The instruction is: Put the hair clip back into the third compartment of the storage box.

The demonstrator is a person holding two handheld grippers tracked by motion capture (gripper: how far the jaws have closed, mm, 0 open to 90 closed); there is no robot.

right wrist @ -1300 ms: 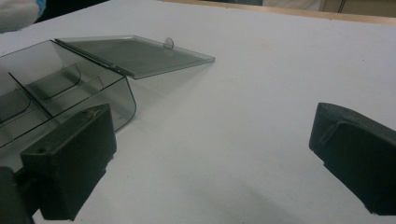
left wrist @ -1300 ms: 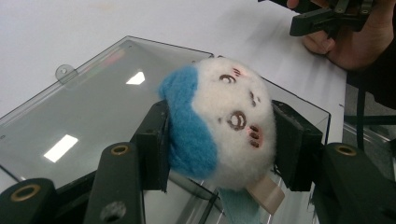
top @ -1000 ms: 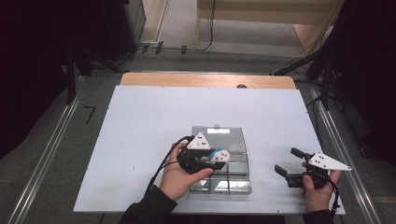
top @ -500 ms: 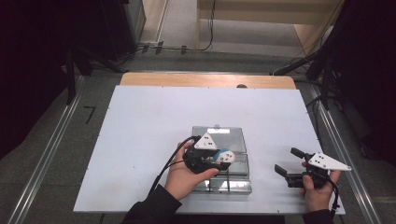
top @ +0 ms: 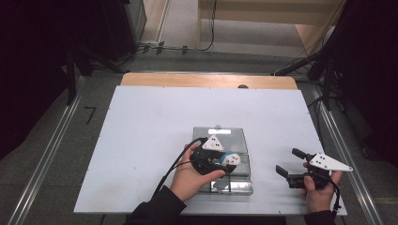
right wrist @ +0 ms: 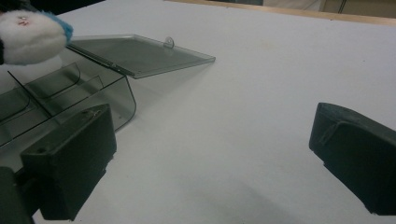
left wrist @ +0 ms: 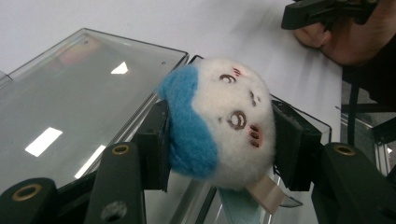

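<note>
Plush toy (left wrist: 219,123), white with blue patch, clamped in left gripper (top: 224,161) above clear box (top: 244,140), lid flat. Right gripper (top: 294,166) wide apart, nothing between, resting near right.

Bare white table (top: 150,136) lies open all around; only the clear box (top: 234,187) and its flat lid (top: 220,136) obstruct.

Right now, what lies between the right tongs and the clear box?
Nothing: in the high view, only bare white table separates the right tongs from the clear box. The right gripper view shows the same bare stretch.
</note>
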